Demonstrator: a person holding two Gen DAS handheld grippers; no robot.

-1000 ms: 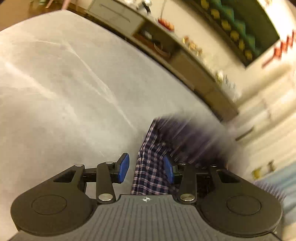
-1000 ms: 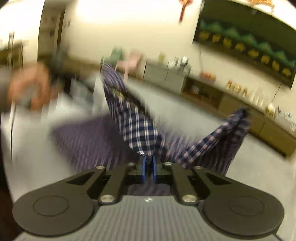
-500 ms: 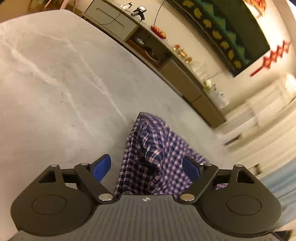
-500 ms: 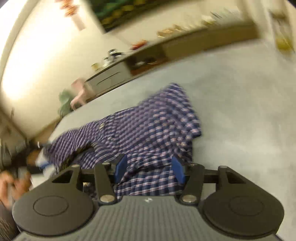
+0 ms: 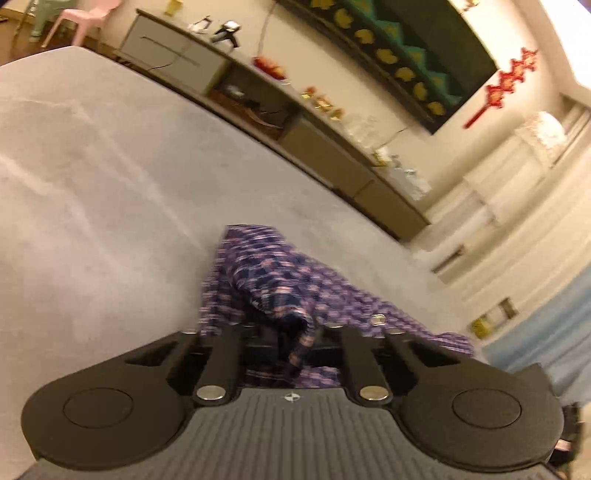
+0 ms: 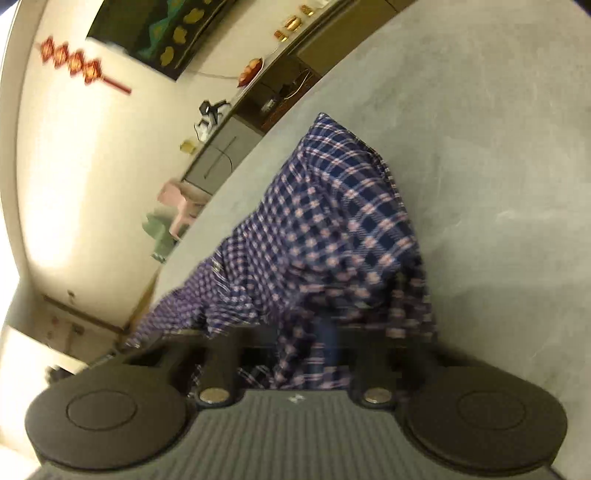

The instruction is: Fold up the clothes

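Grey tabletop (image 5: 96, 192) fills the left wrist view; the plaid shirt (image 5: 273, 280) lies bunched on it, a fold draped into the left gripper (image 5: 295, 336), whose state I cannot tell. Right wrist view: shirt heaped over the right gripper (image 6: 321, 343), fingers hidden too.

Shirt (image 6: 332, 221): navy and purple plaid, pink-white checks. Table (image 5: 92, 184): pale grey, faint white veining. Gripper (image 5: 291, 332): matt black, silver screws. Cabinet (image 5: 173, 59): grey-brown. Chair (image 5: 92, 22): pink. Wall ornament (image 5: 506, 85): red.
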